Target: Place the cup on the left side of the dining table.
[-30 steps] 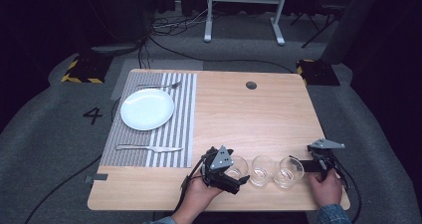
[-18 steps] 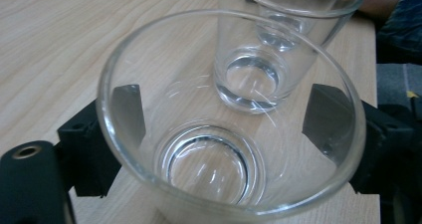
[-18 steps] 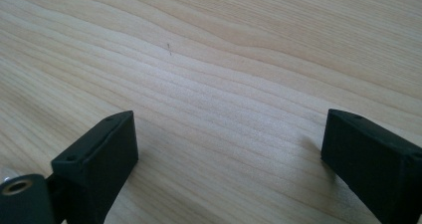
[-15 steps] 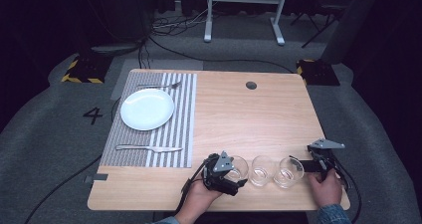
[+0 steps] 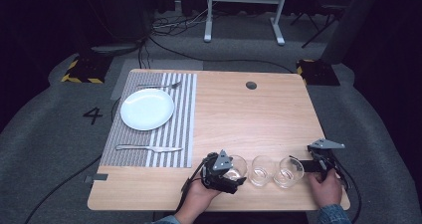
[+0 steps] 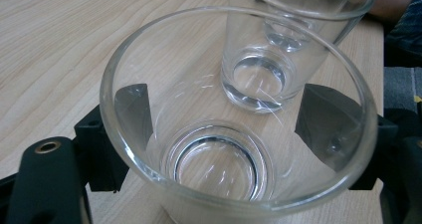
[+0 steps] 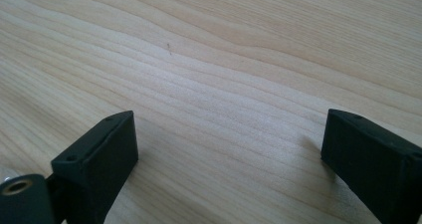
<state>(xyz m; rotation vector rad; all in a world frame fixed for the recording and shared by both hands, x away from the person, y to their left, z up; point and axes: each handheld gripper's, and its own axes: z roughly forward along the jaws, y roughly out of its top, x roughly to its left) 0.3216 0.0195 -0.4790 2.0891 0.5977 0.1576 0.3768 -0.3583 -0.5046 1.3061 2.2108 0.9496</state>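
Observation:
Three clear empty glasses stand in a row near the table's front edge. My left gripper [image 5: 234,172] holds the left glass [image 5: 237,164], one black jaw pressed on each side of it. Close up, that glass [image 6: 219,164] sits between the jaws of the left gripper [image 6: 224,124], and the middle glass [image 6: 259,79] stands just beyond. In the high view the middle glass [image 5: 261,170] and the right glass [image 5: 289,171] stand free. My right gripper [image 5: 301,165] is just right of the right glass. Its own view shows the right gripper [image 7: 229,149] open over bare wood.
A striped placemat [image 5: 184,129] covers the table's left part, with a white plate [image 5: 147,109], a fork [image 5: 159,86] behind it and a knife [image 5: 149,148] in front. A round cable hole [image 5: 251,85] lies at the back. The front edge runs close under both hands.
The left gripper has shifted very slightly at the left glass. The right gripper and the other glasses have stayed put.

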